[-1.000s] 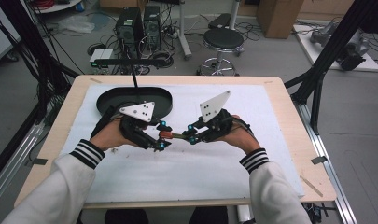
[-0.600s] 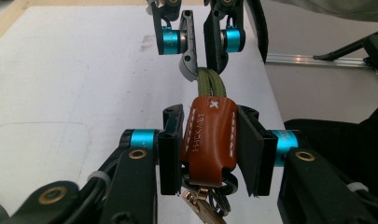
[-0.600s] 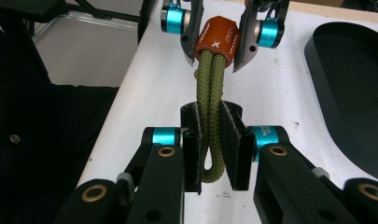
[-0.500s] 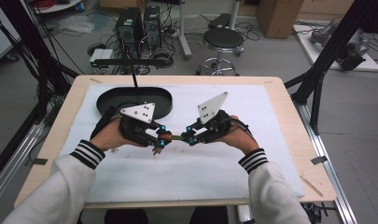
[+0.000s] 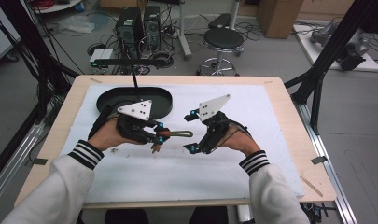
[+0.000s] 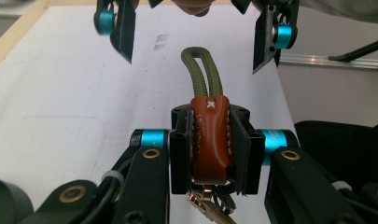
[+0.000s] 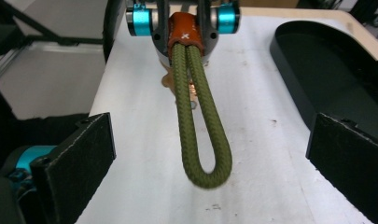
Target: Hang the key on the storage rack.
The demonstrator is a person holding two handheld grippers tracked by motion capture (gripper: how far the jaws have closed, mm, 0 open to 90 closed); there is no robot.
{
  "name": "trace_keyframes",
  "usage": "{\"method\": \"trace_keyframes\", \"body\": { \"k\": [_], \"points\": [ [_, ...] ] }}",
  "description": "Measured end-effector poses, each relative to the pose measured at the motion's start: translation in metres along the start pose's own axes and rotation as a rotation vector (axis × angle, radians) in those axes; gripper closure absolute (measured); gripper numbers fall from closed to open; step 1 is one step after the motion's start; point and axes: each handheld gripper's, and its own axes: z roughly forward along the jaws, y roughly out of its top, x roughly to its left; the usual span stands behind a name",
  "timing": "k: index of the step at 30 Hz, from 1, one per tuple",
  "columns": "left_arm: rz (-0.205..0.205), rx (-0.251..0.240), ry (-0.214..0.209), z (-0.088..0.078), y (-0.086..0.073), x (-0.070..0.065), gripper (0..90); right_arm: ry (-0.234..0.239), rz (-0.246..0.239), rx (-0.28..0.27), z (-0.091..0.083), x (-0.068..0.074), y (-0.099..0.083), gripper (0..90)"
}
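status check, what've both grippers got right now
Left gripper shut on the brown leather keychain. Right gripper open, jaws either side of its green cord loop, not touching. Black tray behind, nothing in the way.

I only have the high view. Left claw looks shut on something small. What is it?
Observer: A tan leather sleeve binding an olive braided cord loop, clamped in the left claw.
Operator: Anything hanging under it?
Observer: Metal key rings and a copper-coloured clasp, below the jaws.
Operator: Right claw on the loop yet?
Observer: No. The right claw is open; its pads stand either side of the loop's end, apart from it.
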Motion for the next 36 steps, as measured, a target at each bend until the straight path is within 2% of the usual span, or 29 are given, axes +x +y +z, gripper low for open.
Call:
{"method": "trace_keyframes", "body": {
  "k": [2, 3, 4, 8, 10, 13, 16, 19, 24, 29, 34, 36],
  "points": [
    [-0.015, 0.002, 0.019, -0.003, 0.000, 0.001, 71.6, -0.013, 0.025, -0.020, -0.004, 0.000, -0.002, 0.3],
    [-0.025, 0.000, 0.035, -0.004, 0.000, 0.001, 71.6, -0.044, 0.037, -0.034, -0.009, 0.000, -0.005, 0.3],
    [-0.029, -0.004, 0.052, -0.006, 0.000, 0.002, 71.6, -0.044, 0.037, -0.034, -0.009, 0.000, -0.005, 0.3],
    [-0.042, -0.041, 0.119, -0.016, 0.000, 0.004, 71.7, -0.127, 0.080, -0.086, -0.024, 0.002, -0.014, 0.3],
    [-0.049, -0.052, 0.156, -0.020, -0.001, 0.005, 71.8, -0.190, 0.121, -0.104, -0.032, 0.004, -0.020, 0.4],
    [-0.066, -0.066, 0.227, -0.027, -0.002, 0.007, 71.8, -0.327, 0.192, -0.149, -0.046, 0.006, -0.029, 0.3],
    [-0.084, -0.081, 0.303, -0.036, -0.005, 0.010, 71.9, -0.439, 0.217, -0.203, -0.061, 0.012, -0.041, 0.3],
    [-0.111, -0.112, 0.374, -0.046, -0.010, 0.014, 71.9, -0.514, 0.241, -0.221, -0.074, 0.018, -0.053, 0.3],
    [-0.161, -0.158, 0.497, -0.063, -0.018, 0.022, 72.0, -0.591, 0.271, -0.274, -0.090, 0.027, -0.072, 0.3],
    [-0.187, -0.211, 0.614, -0.075, -0.026, 0.026, 72.0, -0.667, 0.303, -0.305, -0.098, 0.038, -0.093, 0.3],
    [-0.216, -0.216, 0.688, -0.082, -0.033, 0.032, 72.0, -0.719, 0.324, -0.325, -0.099, 0.046, -0.113, 0.4],
    [-0.235, -0.232, 0.707, -0.085, -0.035, 0.035, 72.1, -0.732, 0.331, -0.345, -0.100, 0.049, -0.119, 0.3]
  ]
}}
